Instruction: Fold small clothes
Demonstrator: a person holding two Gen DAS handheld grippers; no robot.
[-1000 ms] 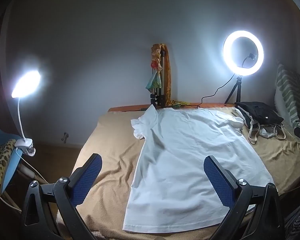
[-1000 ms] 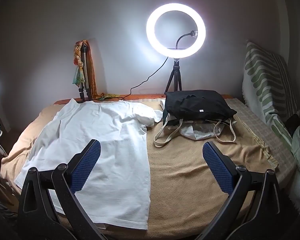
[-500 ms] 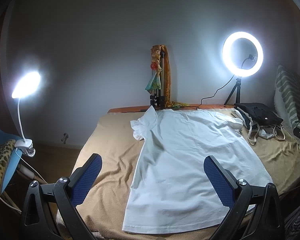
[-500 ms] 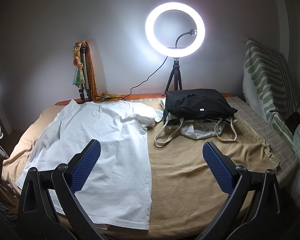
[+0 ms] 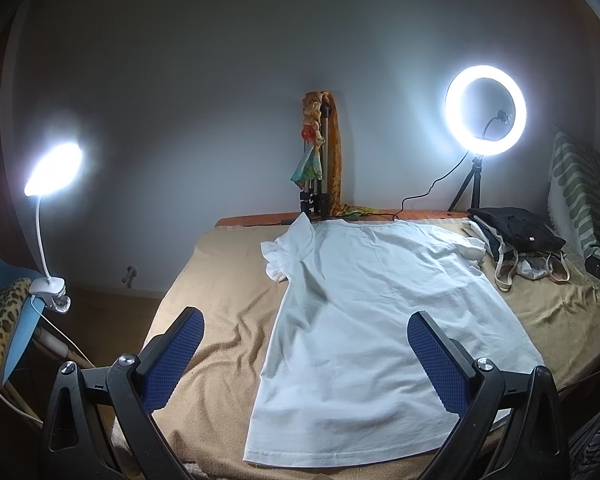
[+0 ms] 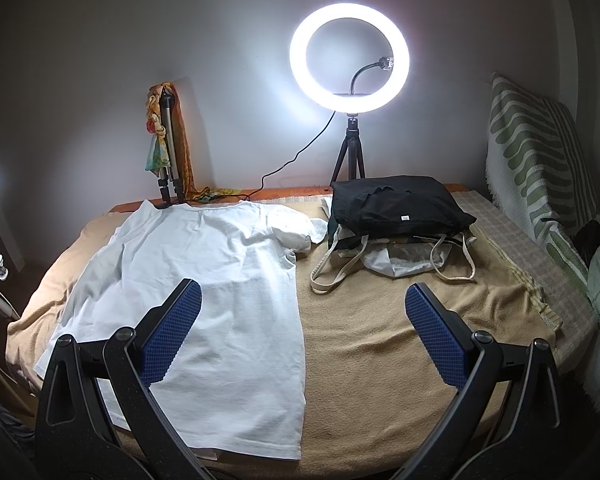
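A white T-shirt (image 5: 364,320) lies spread flat on a tan blanket (image 5: 220,320), hem toward me and collar toward the far wall. It also shows in the right wrist view (image 6: 204,280), left of centre. My left gripper (image 5: 304,348) is open and empty above the shirt's near left edge. My right gripper (image 6: 304,328) is open and empty above the shirt's near right edge. Neither touches the cloth.
A black folded garment (image 6: 396,208) lies on a cream tote bag (image 6: 392,260) at the far right. A ring light (image 6: 350,58) on a tripod and a scarf-draped stand (image 6: 166,140) stand by the wall. A clip lamp (image 5: 52,168) is left; a striped pillow (image 6: 540,160) right.
Both grippers have drifted slightly; the view shifts a little. Both stay open and the shirt has not moved.
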